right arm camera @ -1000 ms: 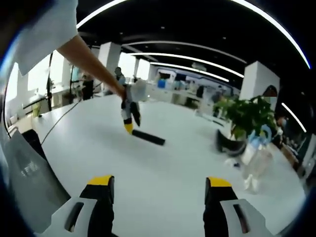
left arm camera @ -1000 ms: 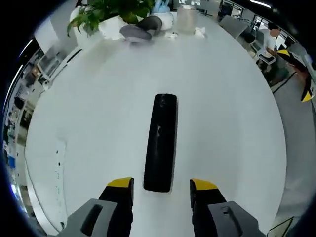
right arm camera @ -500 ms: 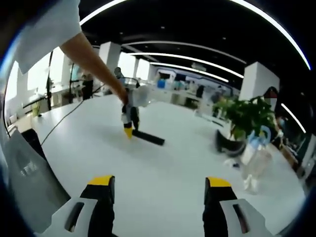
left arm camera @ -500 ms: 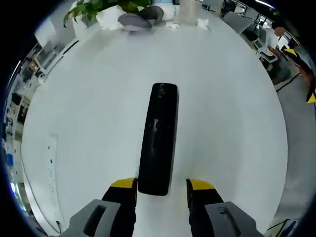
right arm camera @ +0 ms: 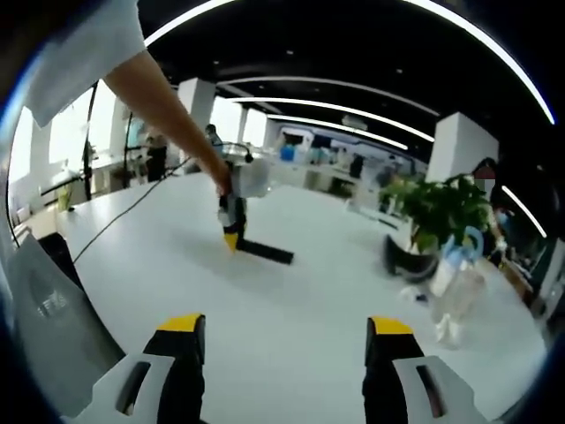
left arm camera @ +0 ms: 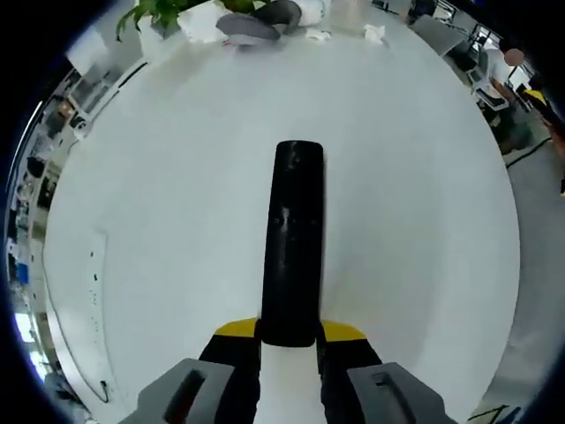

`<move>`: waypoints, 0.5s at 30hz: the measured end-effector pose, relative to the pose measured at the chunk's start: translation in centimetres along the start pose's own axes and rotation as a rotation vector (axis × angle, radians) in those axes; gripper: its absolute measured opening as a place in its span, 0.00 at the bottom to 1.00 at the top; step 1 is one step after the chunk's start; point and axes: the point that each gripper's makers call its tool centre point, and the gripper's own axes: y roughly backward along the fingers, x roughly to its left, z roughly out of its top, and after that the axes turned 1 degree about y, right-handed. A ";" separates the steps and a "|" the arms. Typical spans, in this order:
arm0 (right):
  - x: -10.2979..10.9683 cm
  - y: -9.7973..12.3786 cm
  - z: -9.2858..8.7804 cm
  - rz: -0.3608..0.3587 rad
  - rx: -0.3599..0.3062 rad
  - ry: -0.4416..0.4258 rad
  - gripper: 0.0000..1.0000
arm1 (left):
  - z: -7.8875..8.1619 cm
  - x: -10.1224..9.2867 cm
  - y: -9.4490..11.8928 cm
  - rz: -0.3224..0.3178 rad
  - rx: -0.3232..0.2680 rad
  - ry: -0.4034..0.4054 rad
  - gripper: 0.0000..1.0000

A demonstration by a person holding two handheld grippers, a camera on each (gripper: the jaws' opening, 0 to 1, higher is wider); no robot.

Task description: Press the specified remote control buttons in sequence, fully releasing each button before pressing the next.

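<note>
Left gripper view: 1 remote [left arm camera: 293, 243] clamped in left claw [left arm camera: 289, 332]; right claw [right arm camera: 281, 329] apart.

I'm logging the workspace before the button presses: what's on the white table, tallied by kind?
Long black remote control: 1
Green potted plant in a white pot: 1
Clear plastic bottles: 2, as far as I can tell
Dark grey curved object beside the plant: 1
Total: 5

Remote control [left arm camera: 291, 247] lies lengthwise on the surface [left arm camera: 415, 194], near end between the left tool's [left arm camera: 289, 334] jaws; potted plant [left arm camera: 168, 13] stands at the far edge, right tool [right arm camera: 281, 329] well apart.
</note>
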 end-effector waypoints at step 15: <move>-0.2 0.0 -0.1 -0.008 0.006 -0.005 0.72 | -0.2 -1.7 0.2 0.018 -0.042 0.074 0.23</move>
